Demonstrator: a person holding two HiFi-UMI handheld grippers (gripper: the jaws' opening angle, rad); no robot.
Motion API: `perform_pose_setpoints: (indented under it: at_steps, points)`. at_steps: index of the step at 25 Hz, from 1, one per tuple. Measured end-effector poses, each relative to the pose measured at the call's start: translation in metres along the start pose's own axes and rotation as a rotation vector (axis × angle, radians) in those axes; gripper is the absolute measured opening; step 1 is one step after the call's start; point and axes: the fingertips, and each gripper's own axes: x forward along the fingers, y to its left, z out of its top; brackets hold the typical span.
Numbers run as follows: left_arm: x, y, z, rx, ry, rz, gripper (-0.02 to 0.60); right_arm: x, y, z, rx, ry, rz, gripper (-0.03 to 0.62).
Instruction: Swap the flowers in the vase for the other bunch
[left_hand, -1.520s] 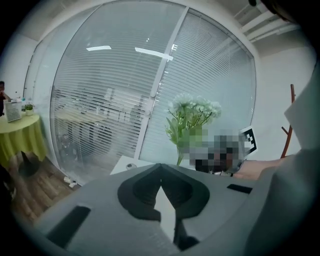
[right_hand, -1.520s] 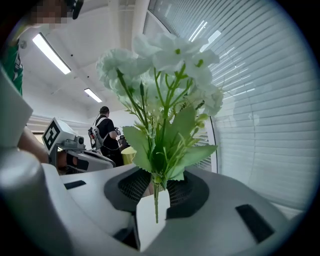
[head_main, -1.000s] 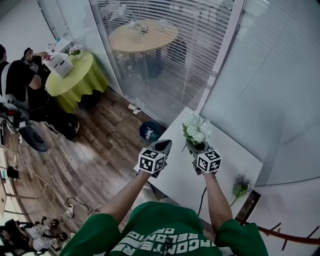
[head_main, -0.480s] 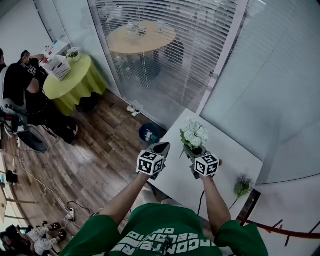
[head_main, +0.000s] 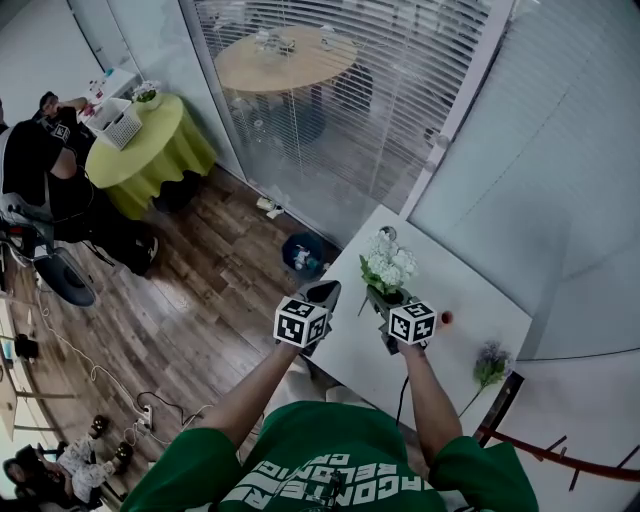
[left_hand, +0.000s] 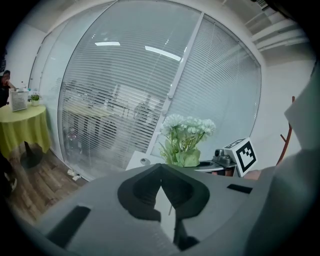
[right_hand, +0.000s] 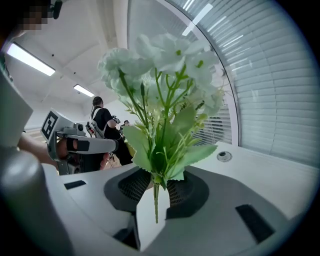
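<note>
My right gripper (head_main: 384, 297) is shut on the green stems of a white flower bunch (head_main: 388, 265), which stands upright over the white table (head_main: 470, 290). In the right gripper view the stems (right_hand: 156, 200) hang between the closed jaws of that gripper (right_hand: 157, 189) and the blooms (right_hand: 165, 60) fill the middle. My left gripper (head_main: 325, 292) hovers past the table's left edge, its jaws (left_hand: 161, 172) meeting at the tips with nothing in them. A purple bunch (head_main: 489, 367) lies at the table's near right. I see no vase in any view.
A small red object (head_main: 446, 317) sits on the table right of my right gripper. A round grommet (head_main: 388, 233) marks the far corner. A blue bin (head_main: 303, 255) stands on the wooden floor below. Glass walls with blinds lie ahead; a person sits by a green-clothed table (head_main: 150, 150).
Both grippers have sunk a little, the right one carrying the white bunch lower over the table. The small red object has come into view beside it.
</note>
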Motion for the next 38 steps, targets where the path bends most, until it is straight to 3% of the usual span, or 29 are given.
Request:
perform_pose_setpoints:
  at_steps: [11,21,31,38]
  points:
    - [-0.005,0.026,-0.023,-0.062,0.027,0.054,0.008,0.044,-0.031,-0.09,0.202,0.22,-0.006,0.086]
    - [-0.02,0.047,-0.041,-0.091,0.034,0.101,0.008,0.078,-0.052,-0.144,0.442,0.318,-0.022,0.086]
    - [-0.02,0.051,-0.047,-0.088,0.049,0.116,0.008,0.089,-0.061,-0.176,0.516,0.387,-0.043,0.086]
    - [-0.022,0.046,-0.039,-0.074,0.048,0.109,0.008,0.088,-0.058,-0.166,0.514,0.365,-0.037,0.107]
